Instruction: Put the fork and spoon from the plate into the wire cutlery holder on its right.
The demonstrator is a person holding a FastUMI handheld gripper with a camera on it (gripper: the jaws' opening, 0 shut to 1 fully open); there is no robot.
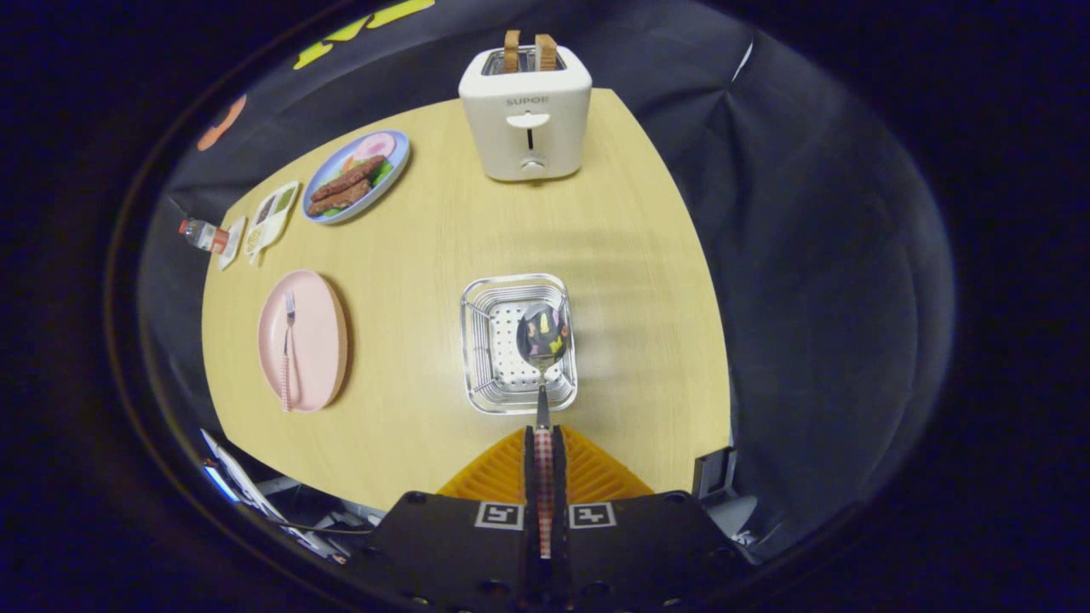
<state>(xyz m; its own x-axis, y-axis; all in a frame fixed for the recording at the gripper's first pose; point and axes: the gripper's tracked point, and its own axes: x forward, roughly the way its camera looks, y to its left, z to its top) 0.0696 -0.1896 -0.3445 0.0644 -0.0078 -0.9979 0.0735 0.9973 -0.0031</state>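
Note:
My gripper (543, 438) is shut on the checked handle of the spoon (542, 336). The spoon's shiny bowl points ahead of the fingers and hangs over the wire cutlery holder (479, 340), above its right half. The holder is a square metal basket standing on the wooden table just beyond my fingers. Left of it lies the pink plate (317, 340) with the fork (288, 353) resting lengthwise on it, tines pointing away from me, its handle checked like the spoon's.
A white toaster (525, 119) with two bread slices stands at the table's far edge. At the far left are a blue plate of food (358, 174), a small divided dish (271, 214) and a bottle (203, 235). The wooden table (630, 281) ends close at the right.

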